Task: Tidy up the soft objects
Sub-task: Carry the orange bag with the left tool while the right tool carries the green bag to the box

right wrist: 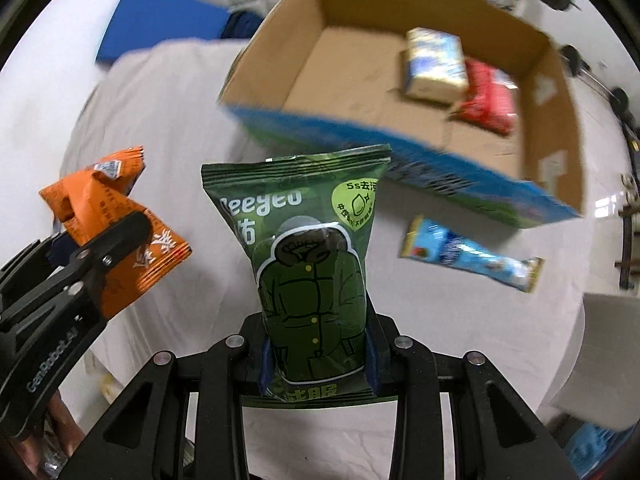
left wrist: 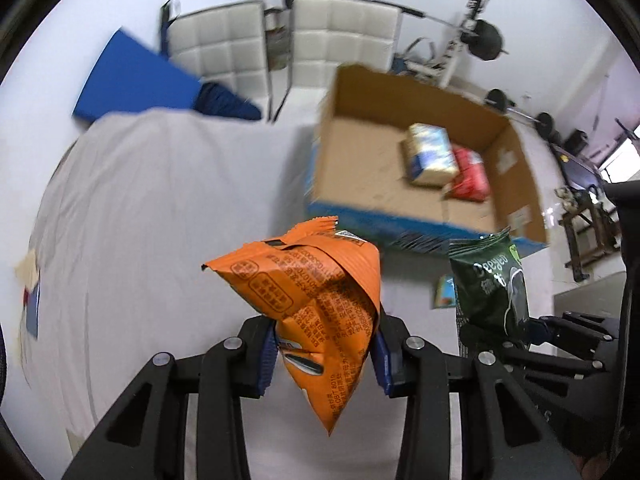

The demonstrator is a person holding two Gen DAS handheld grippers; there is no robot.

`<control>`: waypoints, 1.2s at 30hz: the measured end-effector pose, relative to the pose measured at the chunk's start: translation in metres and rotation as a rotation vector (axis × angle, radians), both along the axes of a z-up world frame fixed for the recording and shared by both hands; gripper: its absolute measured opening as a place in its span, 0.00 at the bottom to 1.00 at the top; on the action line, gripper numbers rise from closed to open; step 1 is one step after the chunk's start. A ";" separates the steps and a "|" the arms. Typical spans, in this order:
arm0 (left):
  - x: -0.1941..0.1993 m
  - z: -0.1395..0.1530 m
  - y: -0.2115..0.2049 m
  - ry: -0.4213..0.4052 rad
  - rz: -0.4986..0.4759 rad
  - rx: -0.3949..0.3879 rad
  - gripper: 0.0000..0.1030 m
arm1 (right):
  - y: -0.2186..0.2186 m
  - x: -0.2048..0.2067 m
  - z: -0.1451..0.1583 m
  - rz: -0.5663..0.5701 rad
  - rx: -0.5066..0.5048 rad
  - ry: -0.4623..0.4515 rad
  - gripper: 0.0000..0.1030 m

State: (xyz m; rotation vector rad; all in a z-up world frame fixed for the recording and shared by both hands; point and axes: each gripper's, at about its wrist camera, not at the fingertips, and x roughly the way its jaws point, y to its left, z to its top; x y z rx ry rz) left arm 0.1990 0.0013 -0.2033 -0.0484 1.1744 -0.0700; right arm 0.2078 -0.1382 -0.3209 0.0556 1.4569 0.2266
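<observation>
Task partway: two packs (right wrist: 456, 80) already in cardboard box (right wrist: 560, 128); orange packet (left wrist: 316, 300) pinched in left gripper (left wrist: 324, 354), green packet (right wrist: 316, 280) in right gripper (right wrist: 318, 364); blue bar (right wrist: 472, 254) left on table.

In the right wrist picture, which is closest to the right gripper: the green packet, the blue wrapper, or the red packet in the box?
1. Green packet, gripped by the right gripper.
2. Blue wrapper, on the cloth, right.
3. Red packet, inside the box, far right corner.
</observation>
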 end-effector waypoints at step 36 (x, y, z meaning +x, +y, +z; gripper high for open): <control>0.266 -0.112 -0.092 0.307 -0.228 0.020 0.35 | -0.138 0.159 -0.095 -0.309 -0.136 0.130 0.35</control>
